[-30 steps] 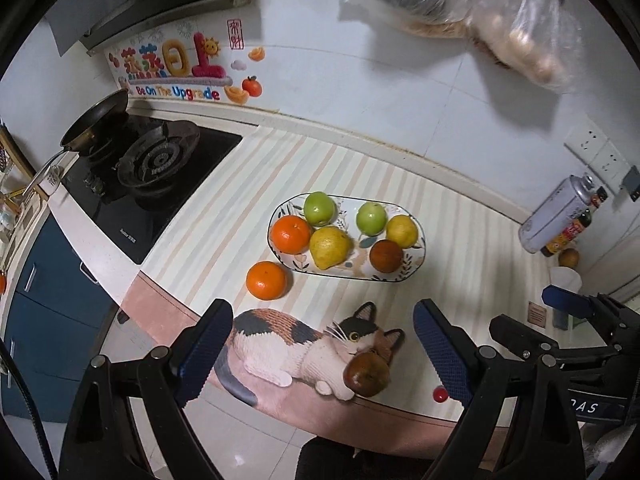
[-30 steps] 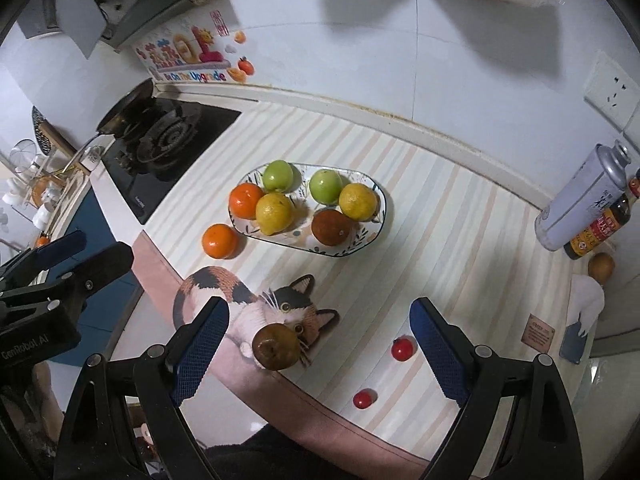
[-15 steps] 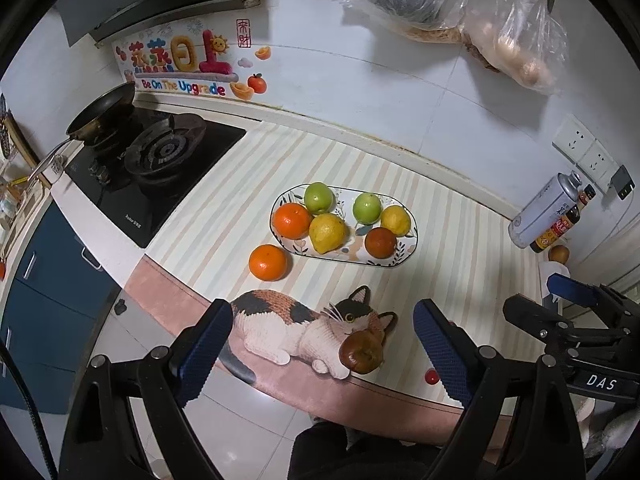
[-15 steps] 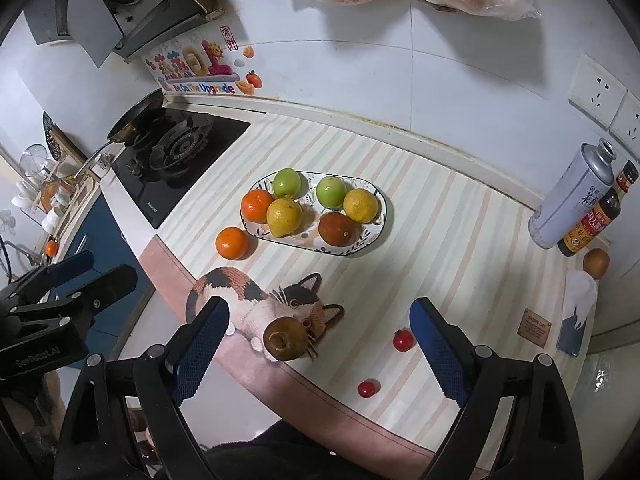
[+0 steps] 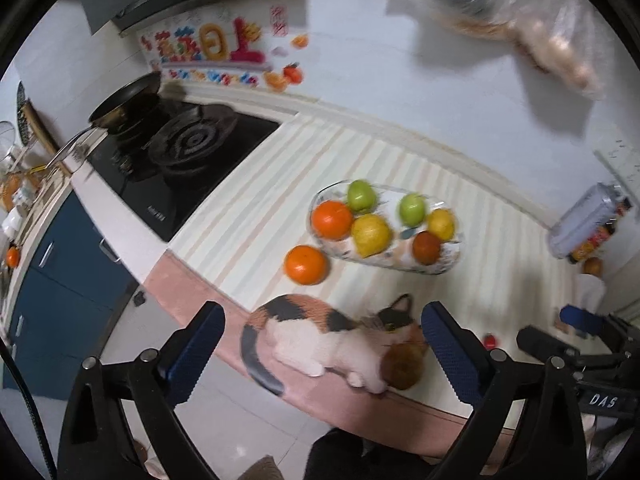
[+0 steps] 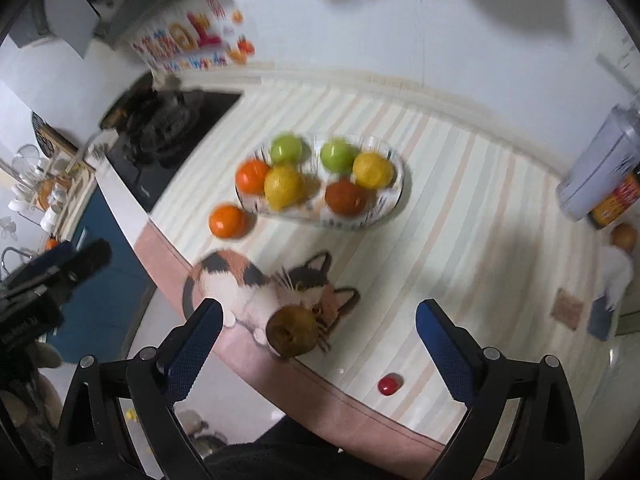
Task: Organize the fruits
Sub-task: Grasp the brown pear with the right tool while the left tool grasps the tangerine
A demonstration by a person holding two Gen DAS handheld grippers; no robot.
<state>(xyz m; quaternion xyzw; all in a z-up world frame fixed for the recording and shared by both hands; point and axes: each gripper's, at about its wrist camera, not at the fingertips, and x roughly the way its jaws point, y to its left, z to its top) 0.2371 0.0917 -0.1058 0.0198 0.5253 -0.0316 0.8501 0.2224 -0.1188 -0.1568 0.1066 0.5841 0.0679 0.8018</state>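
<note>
1. The step in hand looks like the approach: both grippers hang over the near edge of the striped counter, tilted steeply down, and no fruit is picked up yet.
2. The left gripper (image 5: 320,330) is released; its jaws have just been opening wider, and nothing is held between them, only the cat picture (image 5: 320,336) on the mat below.
3. The right gripper (image 6: 319,326) is likewise released and has just been opening wider; the brown fruit (image 6: 293,331) shows between its fingers on the counter, but the pads are well clear of it.
4. The plate (image 6: 394,194) sits in the middle of the counter, holding two green fruits, two yellow ones, one orange and one reddish-brown one.
5. Loose fruit left to gather: the orange (image 5: 306,264) just beside the plate's near left end, the brown fruit on the cat's face, and a small red fruit (image 6: 389,384) near the front edge to the right.
6. The next move probably calls for lowering the right gripper around the brown fruit, closing gently on it since it is round and could roll, then carrying it to a free spot on the plate.
</note>
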